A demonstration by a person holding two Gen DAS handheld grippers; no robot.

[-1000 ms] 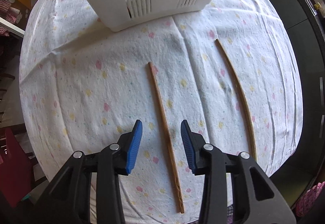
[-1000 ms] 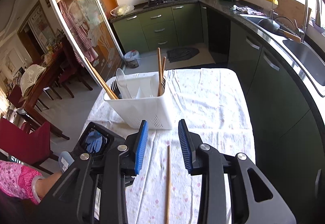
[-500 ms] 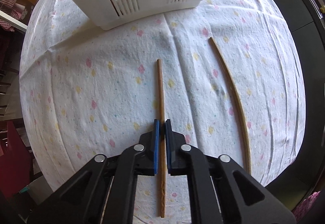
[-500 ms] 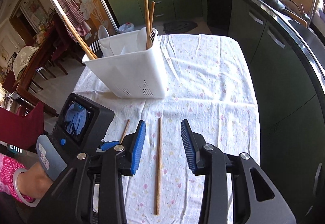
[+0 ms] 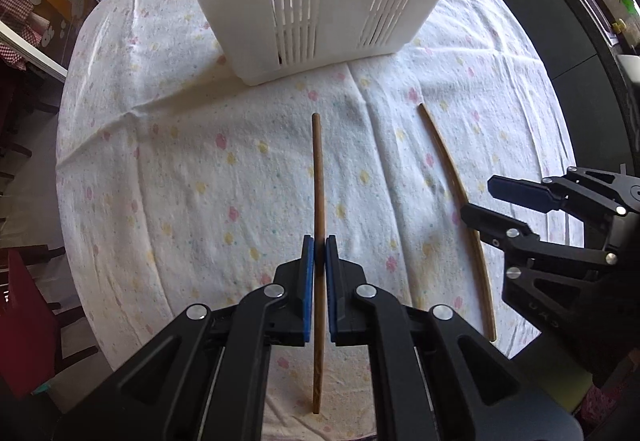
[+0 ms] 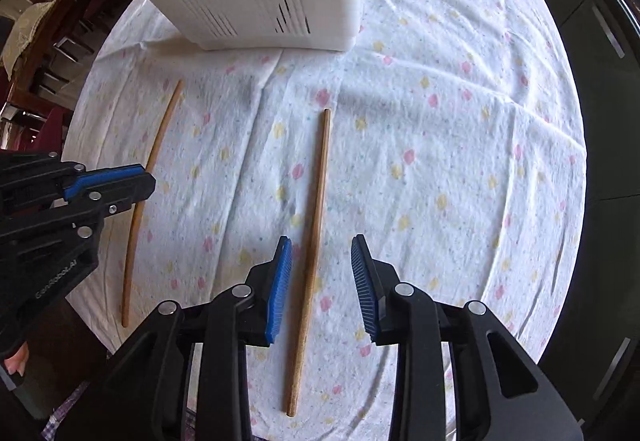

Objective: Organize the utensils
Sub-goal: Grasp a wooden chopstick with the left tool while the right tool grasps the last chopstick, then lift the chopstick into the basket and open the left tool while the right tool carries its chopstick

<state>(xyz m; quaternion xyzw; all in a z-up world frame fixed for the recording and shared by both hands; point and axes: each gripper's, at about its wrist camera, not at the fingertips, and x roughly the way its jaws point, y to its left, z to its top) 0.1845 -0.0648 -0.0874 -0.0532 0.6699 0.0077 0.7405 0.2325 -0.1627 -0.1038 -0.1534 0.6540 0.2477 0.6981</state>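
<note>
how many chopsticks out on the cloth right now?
2. One chopstick is clamped in the left gripper; the other chopstick lies between the open right gripper fingers. Any inside the white caddy aren't visible.

Only readable marks are embossed lettering on the black plastic gripper bodies. Left gripper [image 6: 132,181] body, seen from the right wrist view: raised text, roughly "GENROBOT.AI", partly illegible. Right gripper [image 5: 496,201] body in the left wrist view: faint embossed letters, unreadable.
</note>
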